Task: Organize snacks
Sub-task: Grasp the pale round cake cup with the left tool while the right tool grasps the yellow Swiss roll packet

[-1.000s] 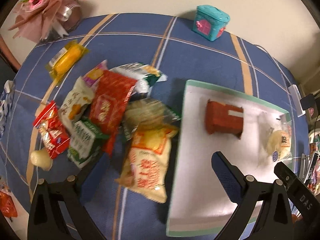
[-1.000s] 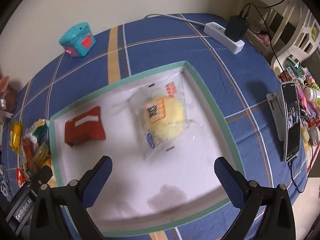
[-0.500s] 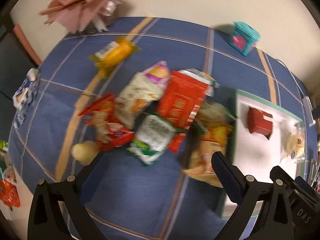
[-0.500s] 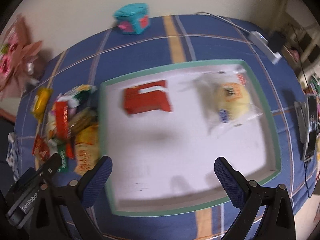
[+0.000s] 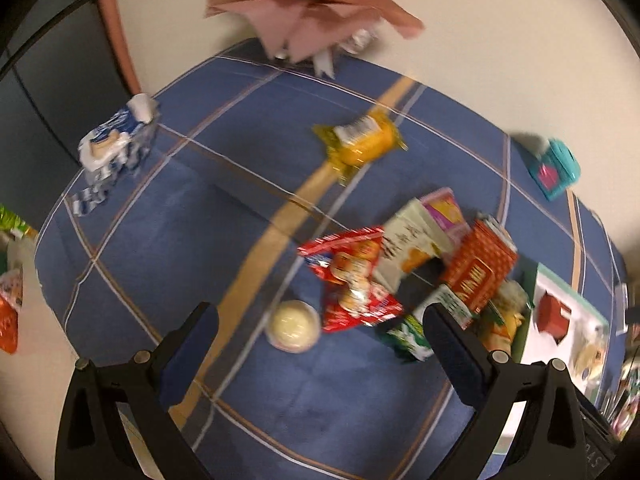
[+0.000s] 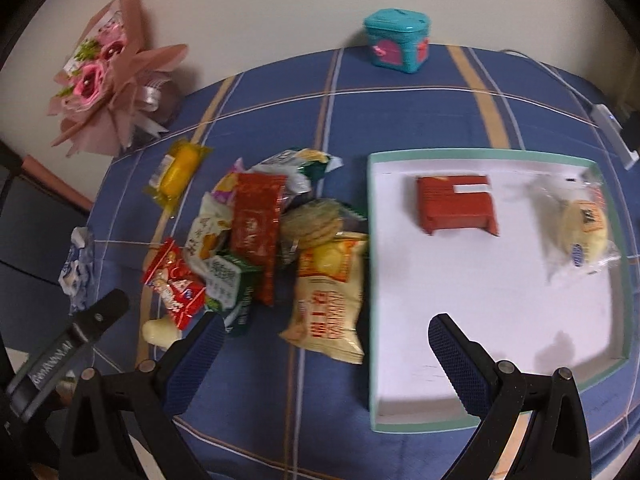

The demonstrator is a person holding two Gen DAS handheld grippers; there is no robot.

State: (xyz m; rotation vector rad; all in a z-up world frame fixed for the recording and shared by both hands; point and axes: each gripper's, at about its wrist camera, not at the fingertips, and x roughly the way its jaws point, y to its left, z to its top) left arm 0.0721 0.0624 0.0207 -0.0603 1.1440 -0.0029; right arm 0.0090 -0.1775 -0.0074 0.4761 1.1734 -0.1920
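A pile of snack packets lies on the blue tablecloth left of a white tray with a green rim. The tray holds a red packet and a clear-wrapped yellow bun. A yellow wrapped snack lies apart from the pile. A round white snack lies just ahead of my left gripper, which is open and empty. My right gripper is open and empty above the yellow chip bag and the tray's left rim. The pile and tray sit to the right in the left wrist view.
A pink flower bouquet and a teal box stand at the far edge by the wall. A blue-white packet lies at the table's left edge. A white power strip lies at the far right.
Both grippers have swung left. The left view has moved off the tray onto the round white snack and the table's left side. The right view now takes in the snack pile.
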